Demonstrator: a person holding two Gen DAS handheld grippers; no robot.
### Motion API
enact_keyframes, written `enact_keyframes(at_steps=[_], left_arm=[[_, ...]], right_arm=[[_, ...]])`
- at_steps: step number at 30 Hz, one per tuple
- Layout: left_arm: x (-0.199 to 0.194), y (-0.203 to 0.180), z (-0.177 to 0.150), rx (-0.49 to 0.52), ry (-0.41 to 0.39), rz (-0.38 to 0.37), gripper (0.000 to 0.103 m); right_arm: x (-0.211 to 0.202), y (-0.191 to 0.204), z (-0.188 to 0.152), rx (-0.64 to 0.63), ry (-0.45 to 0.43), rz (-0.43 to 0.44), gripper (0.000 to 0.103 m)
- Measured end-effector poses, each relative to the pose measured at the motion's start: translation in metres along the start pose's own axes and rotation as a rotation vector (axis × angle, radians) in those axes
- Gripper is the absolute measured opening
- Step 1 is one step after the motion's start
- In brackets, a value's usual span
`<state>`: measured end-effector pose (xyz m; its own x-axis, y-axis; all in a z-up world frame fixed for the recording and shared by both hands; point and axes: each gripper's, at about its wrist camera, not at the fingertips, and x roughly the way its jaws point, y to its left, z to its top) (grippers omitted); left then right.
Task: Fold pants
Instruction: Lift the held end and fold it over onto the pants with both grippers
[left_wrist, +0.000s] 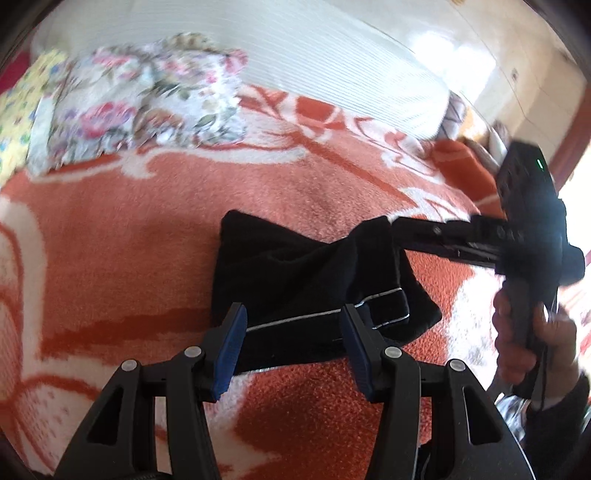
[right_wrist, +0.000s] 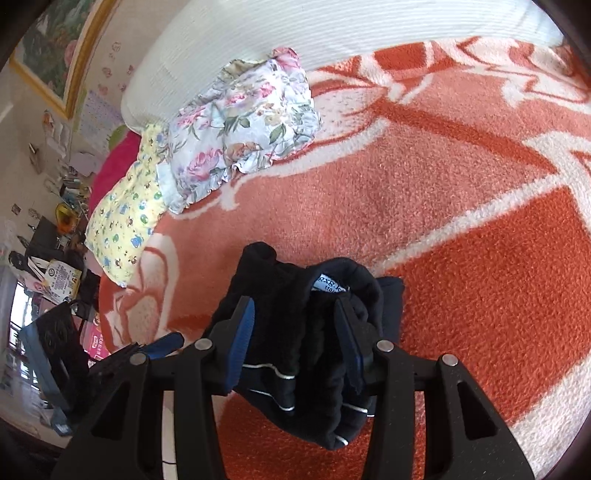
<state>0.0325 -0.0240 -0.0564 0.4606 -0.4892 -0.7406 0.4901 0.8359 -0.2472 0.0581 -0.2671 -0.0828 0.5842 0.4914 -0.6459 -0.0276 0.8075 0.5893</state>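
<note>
The black pants (left_wrist: 295, 280) with thin white piping lie bunched and partly folded on the orange and white blanket (left_wrist: 147, 229). My left gripper (left_wrist: 293, 332) is open just above their near edge, holding nothing. The right gripper (left_wrist: 399, 229) reaches in from the right to the pants' far right corner. In the right wrist view the pants (right_wrist: 288, 317) fill the gap between the jaws of my right gripper (right_wrist: 295, 321), a white label (right_wrist: 328, 286) showing; whether the jaws pinch the cloth is unclear.
A floral pillow (left_wrist: 147, 99) and a yellow printed pillow (right_wrist: 125, 218) lie at the far side of the blanket, below a white ribbed headboard (left_wrist: 295, 55). A cluttered room area (right_wrist: 48, 258) lies beyond the bed's left edge.
</note>
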Motion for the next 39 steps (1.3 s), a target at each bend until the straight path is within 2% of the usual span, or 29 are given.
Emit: enact_keyframes(at_steps=[2, 3, 4, 5, 6, 8, 10, 14, 17, 20, 22, 24, 26, 30, 34, 37, 39], left_arm=[[0.006, -0.003, 0.003, 0.029, -0.003, 0.032, 0.054], [0.009, -0.002, 0.003, 0.035, 0.004, 0.019, 0.055], [0.015, 0.000, 0.002, 0.035, 0.024, -0.007, 0.055], [0.020, 0.002, 0.000, 0.024, 0.046, -0.024, 0.055], [0.025, 0.003, -0.004, 0.014, 0.062, -0.036, 0.056], [0.033, 0.000, -0.011, 0.016, 0.084, -0.033, 0.057], [0.031, -0.005, -0.012, 0.031, 0.068, -0.031, 0.057], [0.026, -0.009, -0.004, 0.036, 0.062, -0.102, 0.057], [0.032, -0.012, -0.011, 0.056, 0.077, -0.097, 0.057], [0.042, -0.013, -0.023, 0.071, 0.111, -0.092, 0.057], [0.041, -0.014, -0.025, 0.073, 0.117, -0.096, 0.057], [0.033, -0.015, -0.023, 0.086, 0.104, -0.094, 0.057], [0.023, -0.013, -0.017, 0.088, 0.085, -0.084, 0.057], [0.011, 0.001, 0.007, 0.056, 0.033, -0.084, 0.058], [0.020, 0.005, 0.028, 0.067, 0.021, -0.039, 0.058], [0.038, 0.013, 0.040, 0.044, 0.054, -0.028, 0.058], [0.055, 0.017, 0.045, 0.031, 0.089, -0.039, 0.058]], right_arm=[[0.006, 0.003, 0.004, -0.013, 0.003, -0.018, 0.047], [0.011, 0.006, 0.004, -0.025, 0.016, -0.028, 0.046], [0.017, 0.008, 0.002, -0.041, 0.032, -0.049, 0.041], [0.024, 0.011, -0.001, -0.063, 0.046, -0.068, 0.024], [0.030, 0.012, -0.005, -0.081, 0.067, -0.080, 0.015], [0.037, 0.011, -0.015, -0.109, 0.075, -0.093, 0.011], [0.027, 0.011, -0.015, -0.126, 0.036, -0.078, 0.011], [-0.008, 0.008, -0.007, -0.142, -0.022, -0.065, 0.010], [-0.013, 0.000, -0.016, -0.166, 0.019, -0.089, 0.010], [0.003, -0.018, -0.036, -0.158, 0.083, -0.141, 0.012], [0.005, -0.029, -0.043, -0.124, 0.069, -0.123, 0.012], [0.001, -0.031, -0.043, -0.102, 0.063, -0.115, 0.016], [-0.007, -0.028, -0.042, -0.107, 0.051, -0.141, 0.028], [-0.026, -0.013, -0.041, -0.152, -0.015, -0.181, 0.029], [-0.035, 0.011, -0.044, -0.191, -0.075, -0.070, 0.029], [-0.026, 0.031, -0.050, -0.254, -0.052, -0.020, 0.029], [-0.013, 0.035, -0.055, -0.288, -0.014, -0.022, 0.029]])
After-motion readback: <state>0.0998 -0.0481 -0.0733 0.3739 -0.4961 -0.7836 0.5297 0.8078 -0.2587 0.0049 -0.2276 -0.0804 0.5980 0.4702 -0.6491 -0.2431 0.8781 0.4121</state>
